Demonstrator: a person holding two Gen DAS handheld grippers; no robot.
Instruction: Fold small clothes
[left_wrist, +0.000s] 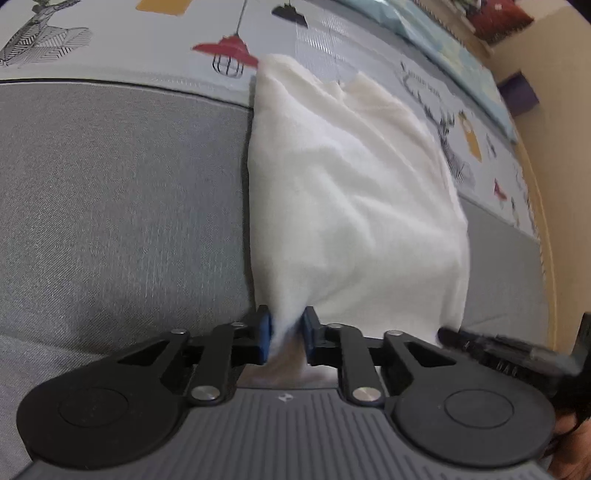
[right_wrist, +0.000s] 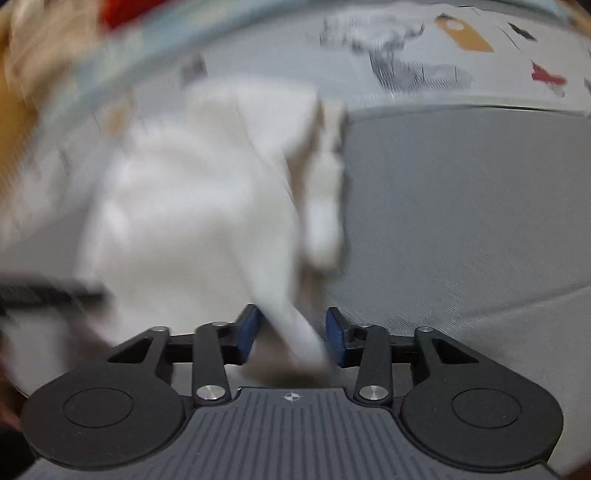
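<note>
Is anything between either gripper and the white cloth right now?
Nothing visible. The white cloth already runs between the left gripper, whose blue pads pinch its near corner. A strip of it also lies between the right gripper, though blur hides whether those pads press it.

Your right gripper (right_wrist: 290, 334) pointed down at a blurred white garment (right_wrist: 192, 192) lying on grey fabric (right_wrist: 461, 206). A strip of the garment ran between its blue pads (right_wrist: 246, 330), nearer the right one, with a gap showing at the left pad. A printed sheet (right_wrist: 424, 55) lay at the far right.
</note>
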